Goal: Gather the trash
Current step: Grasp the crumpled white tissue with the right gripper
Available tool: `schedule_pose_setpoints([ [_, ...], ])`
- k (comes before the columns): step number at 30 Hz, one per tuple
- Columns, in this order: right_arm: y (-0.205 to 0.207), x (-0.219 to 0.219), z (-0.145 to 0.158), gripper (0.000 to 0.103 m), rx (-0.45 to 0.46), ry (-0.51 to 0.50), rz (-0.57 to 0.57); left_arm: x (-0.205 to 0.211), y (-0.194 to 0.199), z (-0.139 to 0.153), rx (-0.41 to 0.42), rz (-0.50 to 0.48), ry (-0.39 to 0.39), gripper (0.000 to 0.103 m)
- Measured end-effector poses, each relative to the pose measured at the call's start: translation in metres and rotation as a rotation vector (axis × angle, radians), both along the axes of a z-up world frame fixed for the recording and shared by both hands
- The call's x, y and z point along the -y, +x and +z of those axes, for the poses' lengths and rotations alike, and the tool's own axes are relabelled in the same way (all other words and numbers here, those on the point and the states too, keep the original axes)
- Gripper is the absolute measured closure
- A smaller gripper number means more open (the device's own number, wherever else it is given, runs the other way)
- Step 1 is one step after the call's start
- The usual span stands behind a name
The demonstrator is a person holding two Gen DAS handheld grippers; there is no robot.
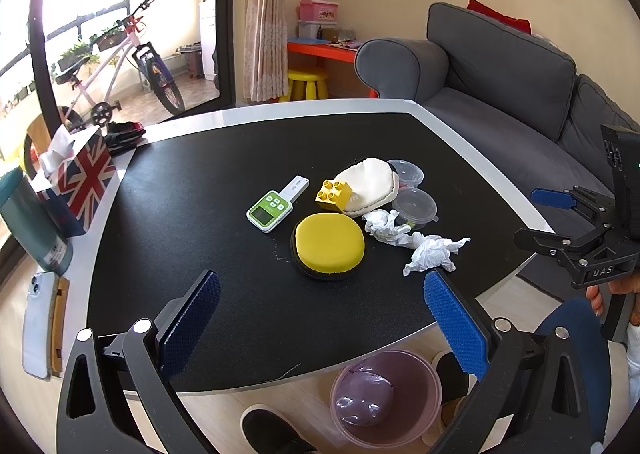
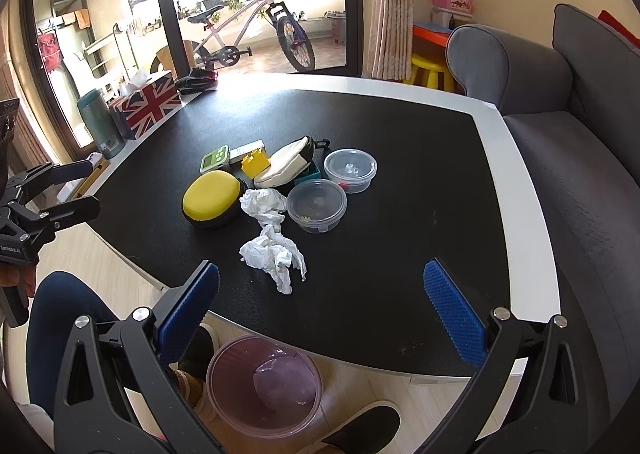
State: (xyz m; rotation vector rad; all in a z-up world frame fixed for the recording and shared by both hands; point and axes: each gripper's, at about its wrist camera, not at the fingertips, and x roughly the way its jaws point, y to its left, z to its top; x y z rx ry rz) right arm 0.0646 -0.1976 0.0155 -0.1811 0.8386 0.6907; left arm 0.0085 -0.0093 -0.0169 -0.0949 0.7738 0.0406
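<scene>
Our right tool [image 2: 320, 294] hangs above the near edge of the surface [image 2: 400, 214] with its fingers spread wide and nothing between them; our left tool [image 1: 320, 306] is just as wide and empty. The trash is two crumpled tissues: the nearer tissue [image 2: 274, 256] lies almost straight ahead of the right tool, the farther tissue [image 2: 266, 206] touches the yellow case [image 2: 212, 198] and sits just beside a lidded tub [image 2: 317, 204]. The pink bin [image 2: 264, 386] waits on the floor below the surface edge. We judge the nearer tissue the better first pick: come down over its bulk, close on the thickest fold, and lift clear before swinging toward the bin.
</scene>
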Motion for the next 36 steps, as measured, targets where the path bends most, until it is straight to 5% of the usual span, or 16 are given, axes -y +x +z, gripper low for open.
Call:
schedule_pose_setpoints([
  [28, 0.036, -0.078, -0.067, 0.005, -0.18, -0.158, 0.171, -0.013, 0.013, -0.018, -0.07, 0.011, -0.041, 0.005],
  [30, 0.037, -0.08, -0.069, 0.029, -0.184, -0.16, 0.174, -0.013, 0.014, -0.019, -0.074, 0.012, -0.044, 0.005],
  [36, 0.036, -0.08, -0.07, 0.067, -0.181, -0.158, 0.172, -0.013, 0.016, -0.023, -0.08, 0.008, -0.051, 0.005],
])
